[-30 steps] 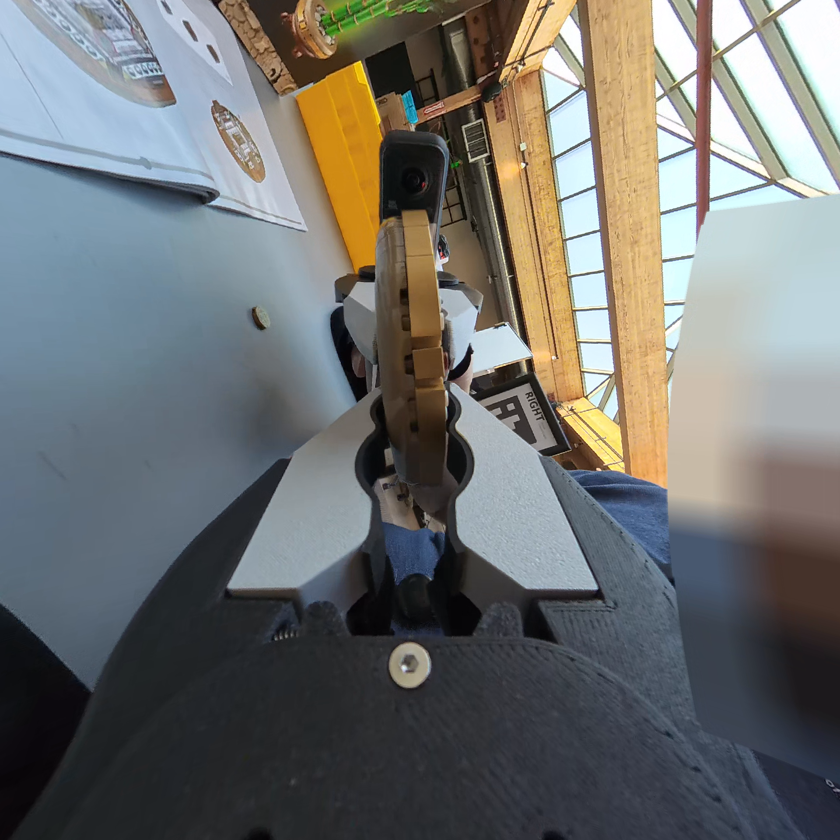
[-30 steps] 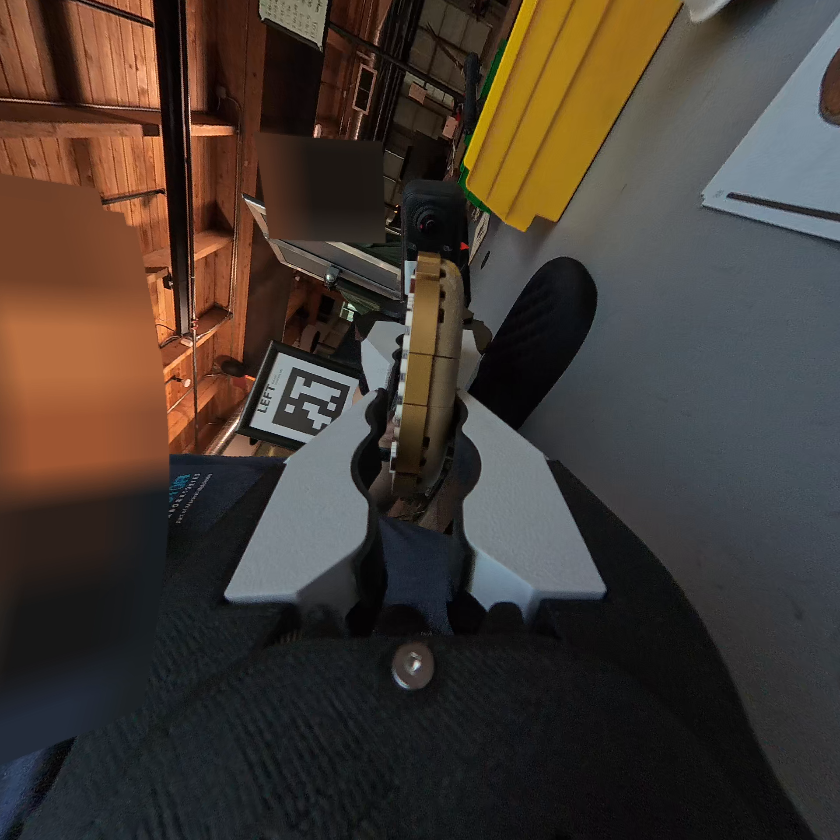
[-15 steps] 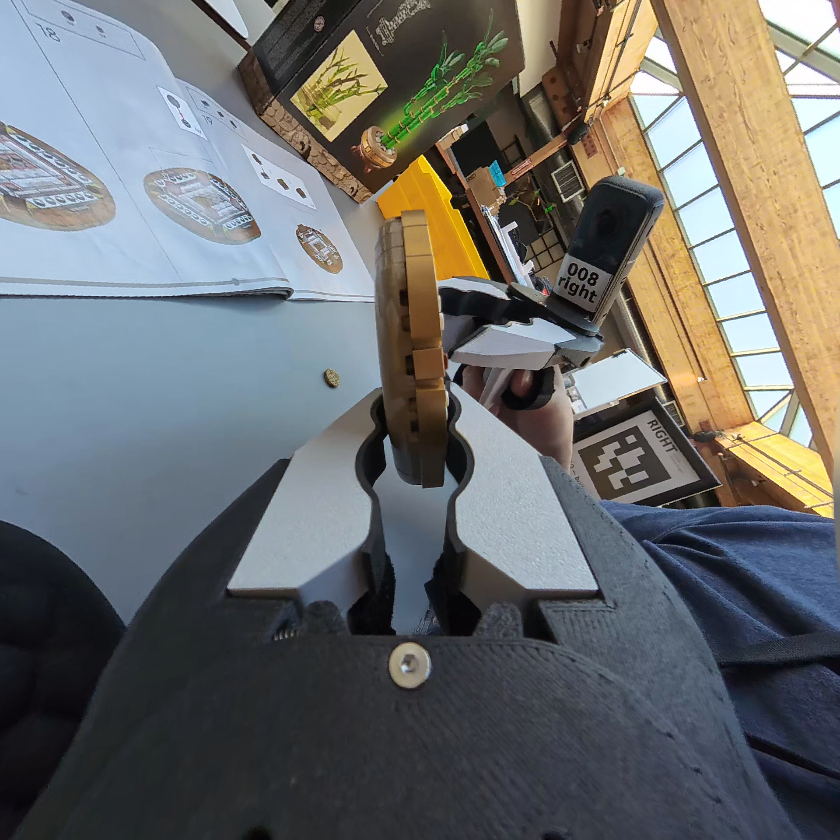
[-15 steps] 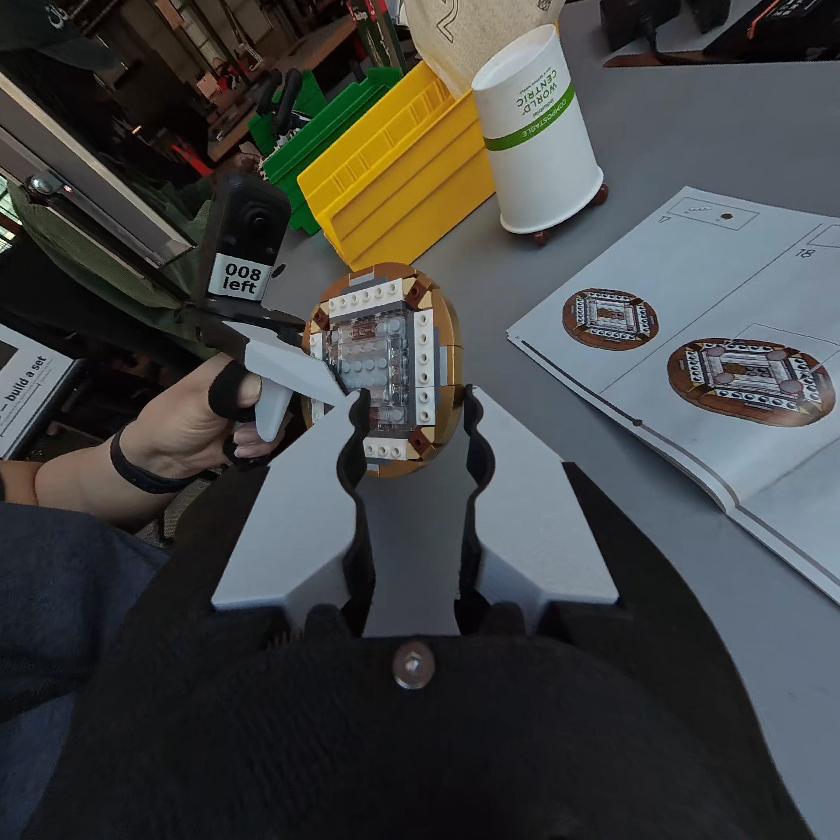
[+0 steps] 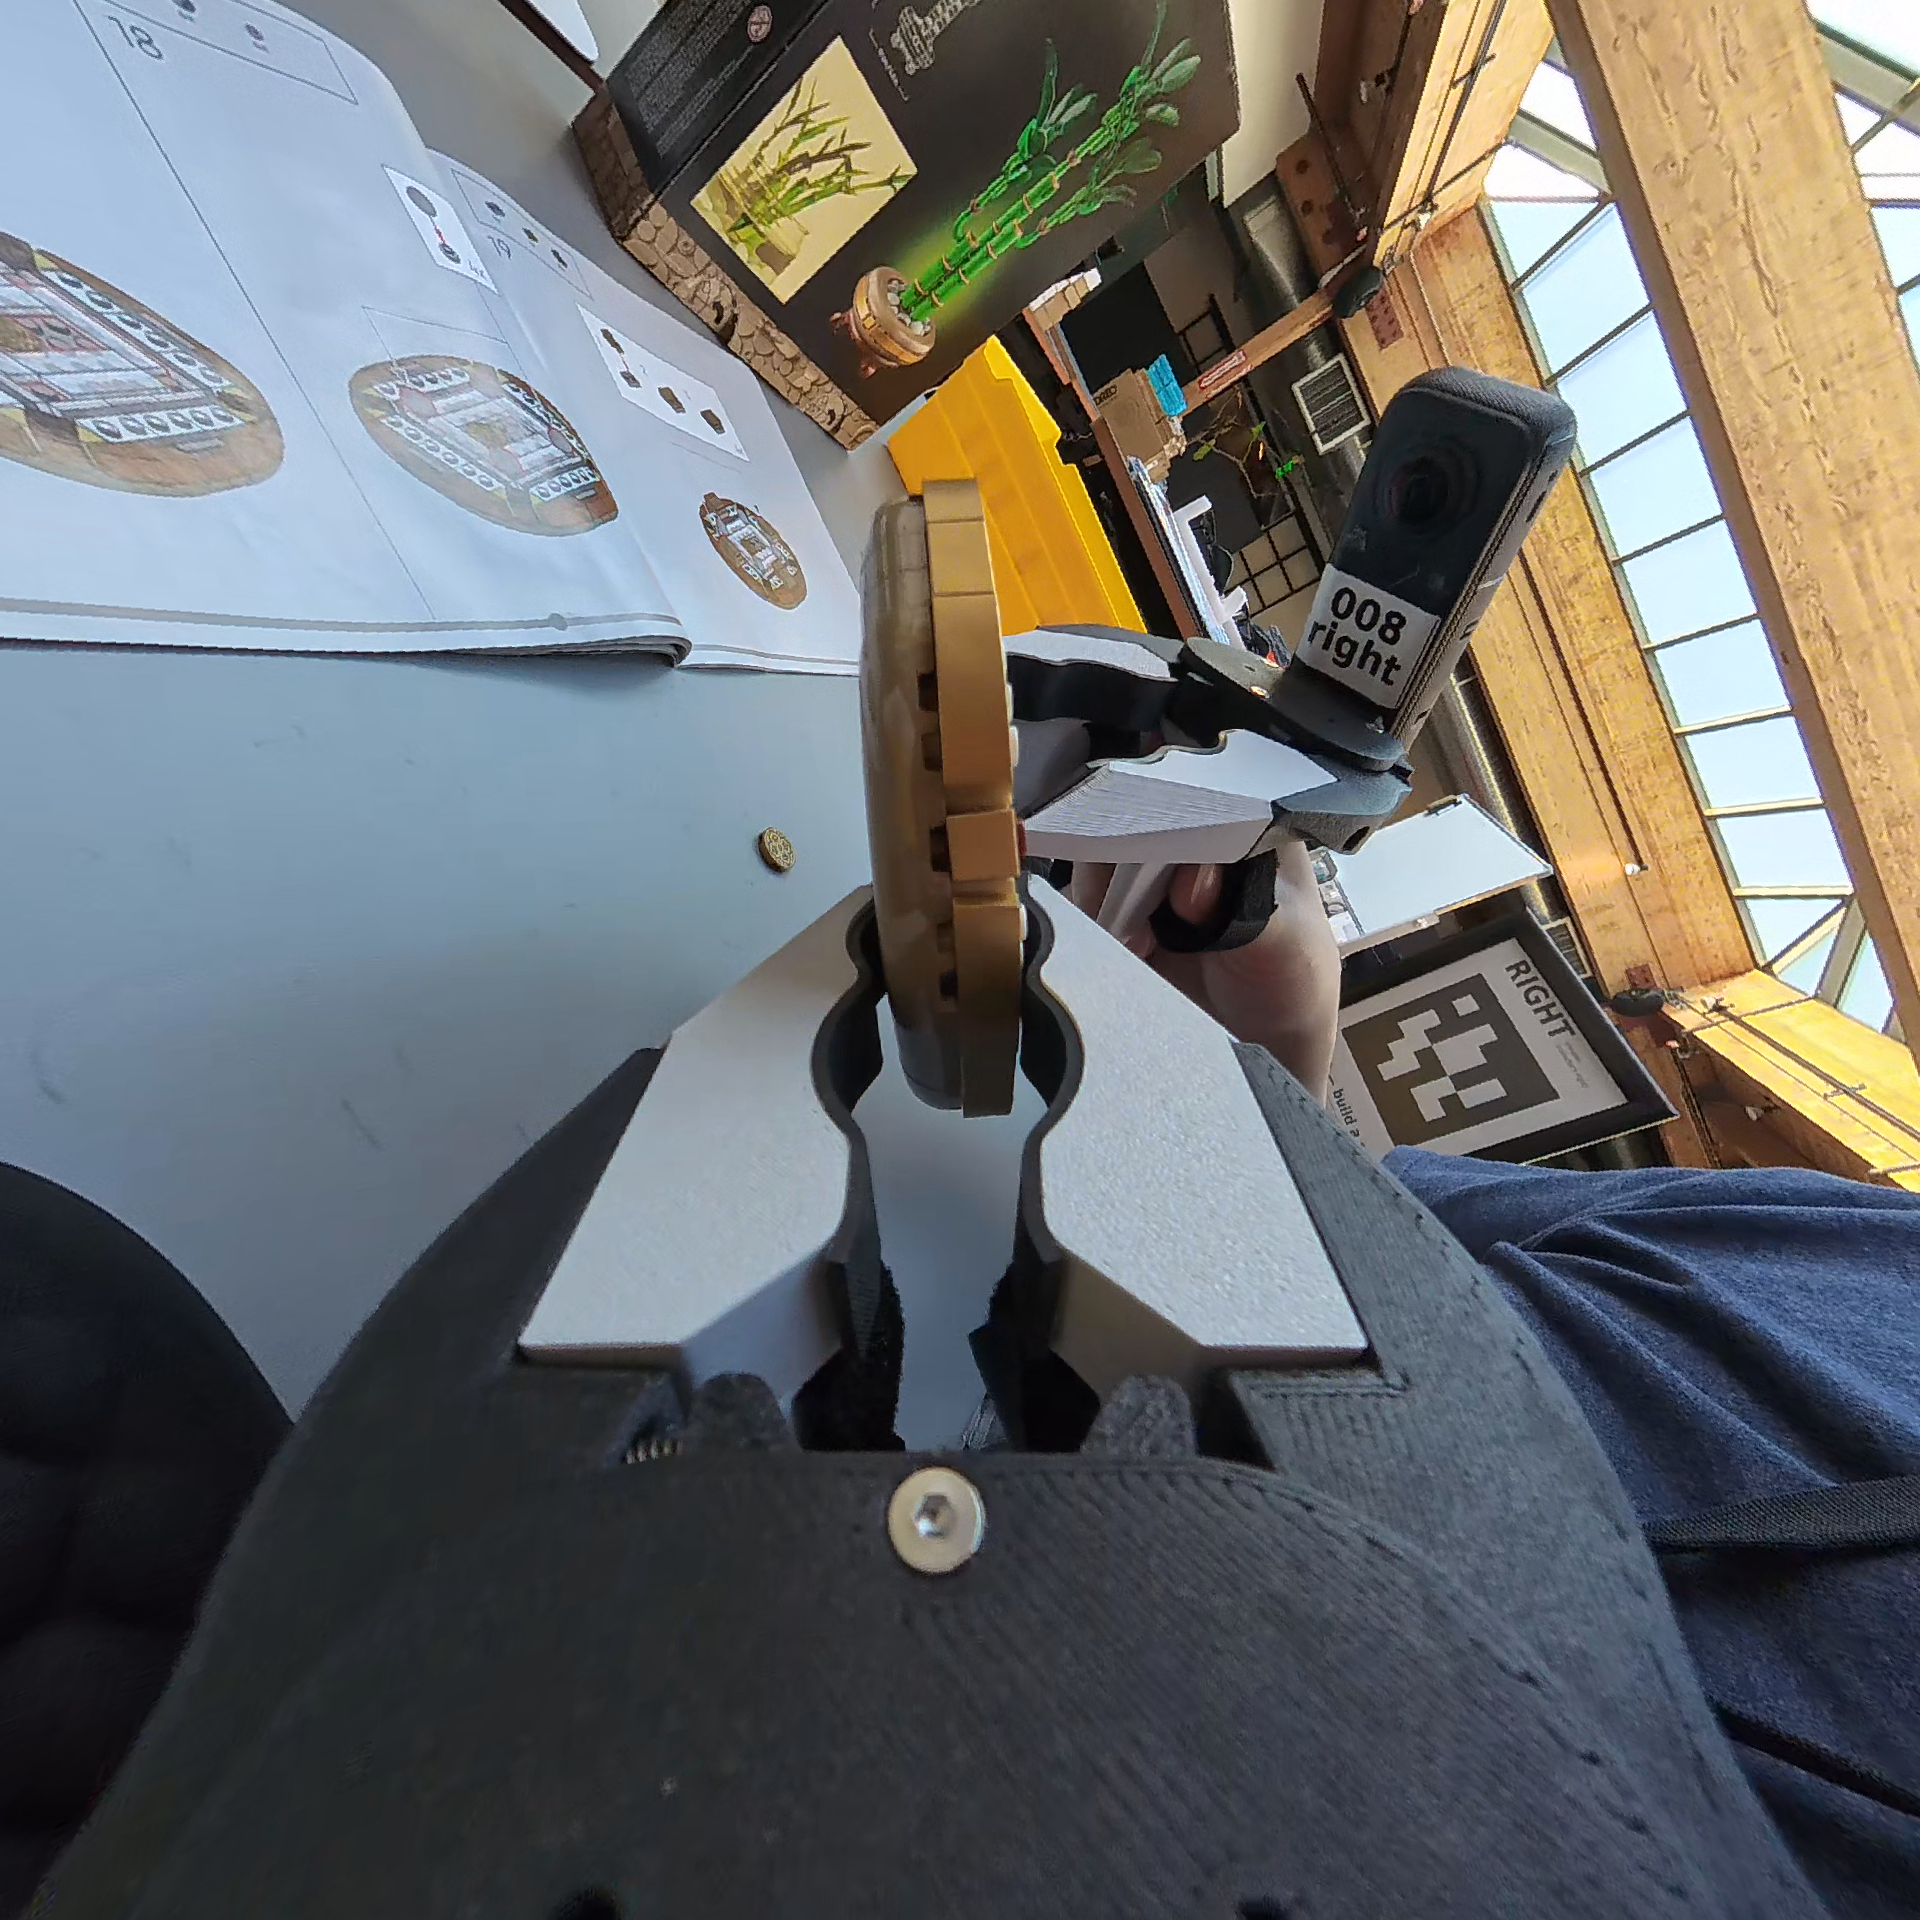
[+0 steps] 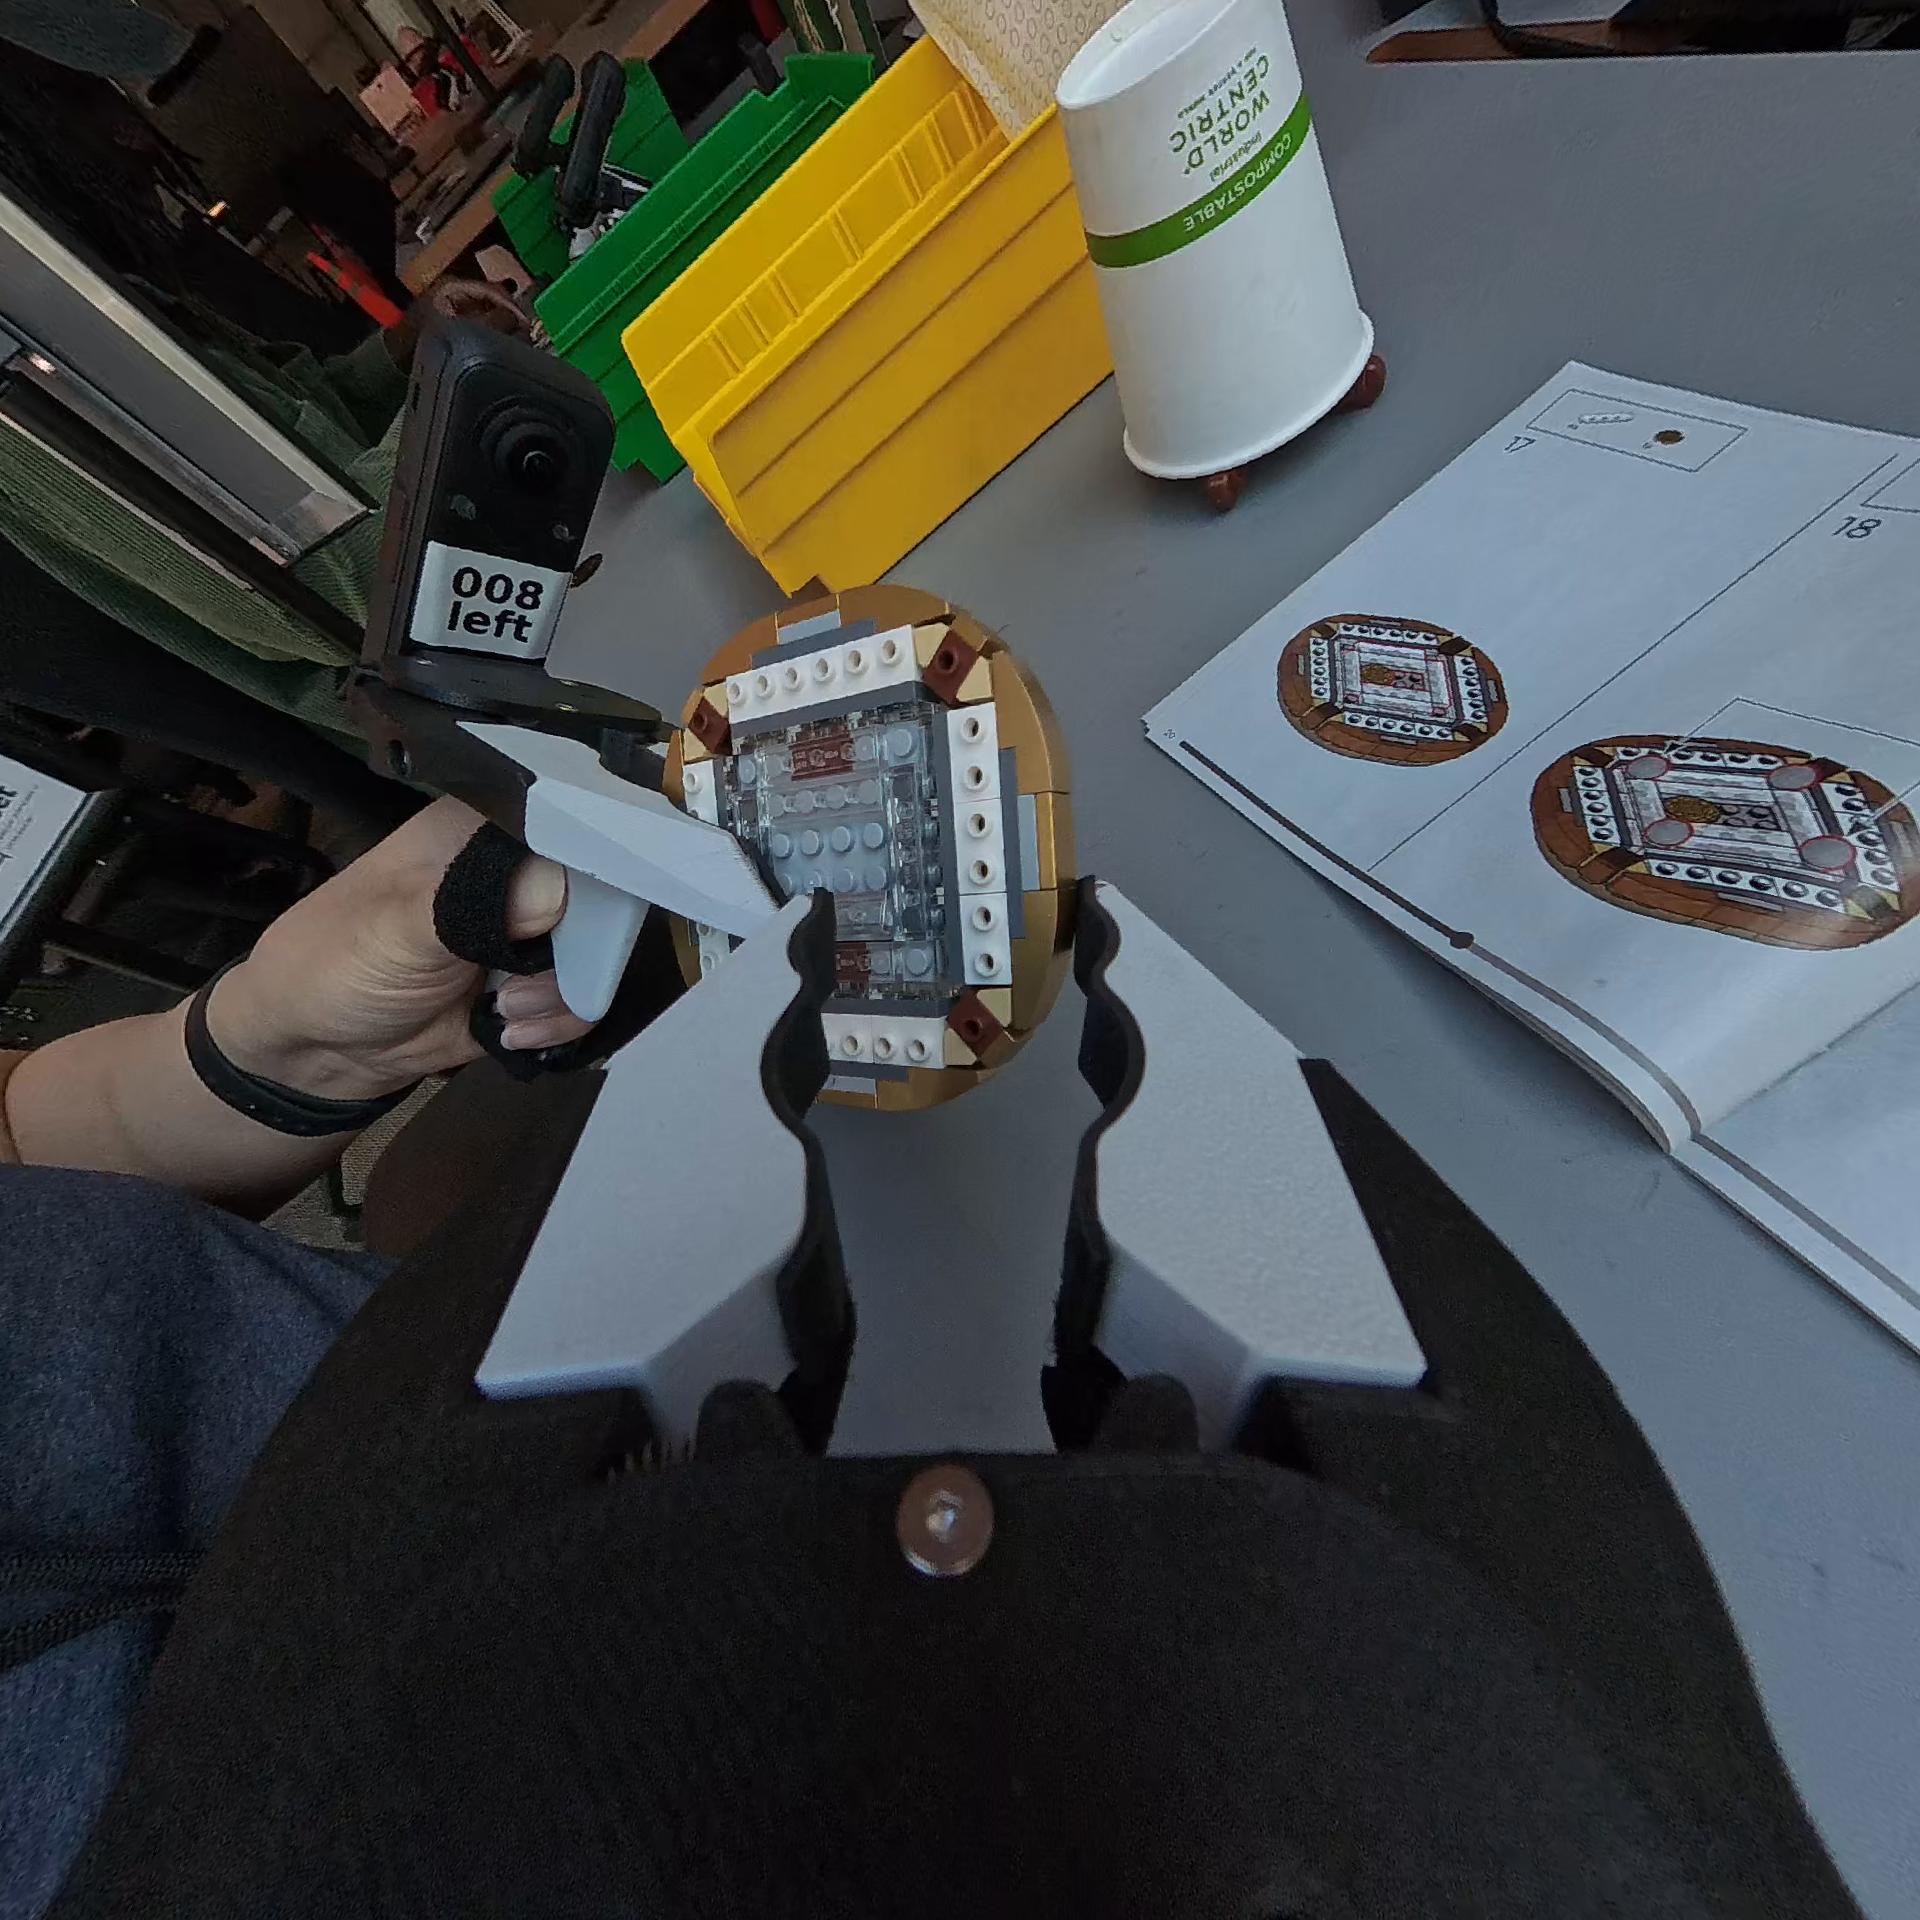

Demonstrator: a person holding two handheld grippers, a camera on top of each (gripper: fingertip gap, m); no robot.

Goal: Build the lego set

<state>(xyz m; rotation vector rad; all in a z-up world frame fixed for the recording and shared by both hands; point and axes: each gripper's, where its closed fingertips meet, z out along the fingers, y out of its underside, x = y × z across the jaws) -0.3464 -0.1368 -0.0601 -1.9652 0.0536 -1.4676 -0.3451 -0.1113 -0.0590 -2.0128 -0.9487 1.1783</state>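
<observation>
A round gold lego base (image 5: 940, 810) is held upright above the grey table (image 5: 364, 883), seen edge-on in the left wrist view. My left gripper (image 5: 945, 940) is shut on its lower rim. In the right wrist view the base (image 6: 883, 821) shows its studded face: white bricks around clear and grey plates, dark red corner pieces. My right gripper (image 6: 948, 902) is open and empty, its fingertips just in front of that face. The left gripper (image 6: 727, 899) grips the base's left edge there. The right gripper (image 5: 1029, 764) shows beside the base's face.
The open instruction booklet (image 6: 1558, 831) lies on the table to the right; it also shows in the left wrist view (image 5: 312, 416). A small gold round piece (image 5: 777, 848) lies loose. A yellow bin (image 6: 883, 364), a green bin (image 6: 675, 187), a paper cup (image 6: 1216, 249) and the set's box (image 5: 935, 177) stand behind. Left and right tips are no more than a few centimetres apart.
A second ago both grippers clamped the base edge-on. The right gripper let go, opened and swung round to face the studded side. Both have lowered toward the table.
</observation>
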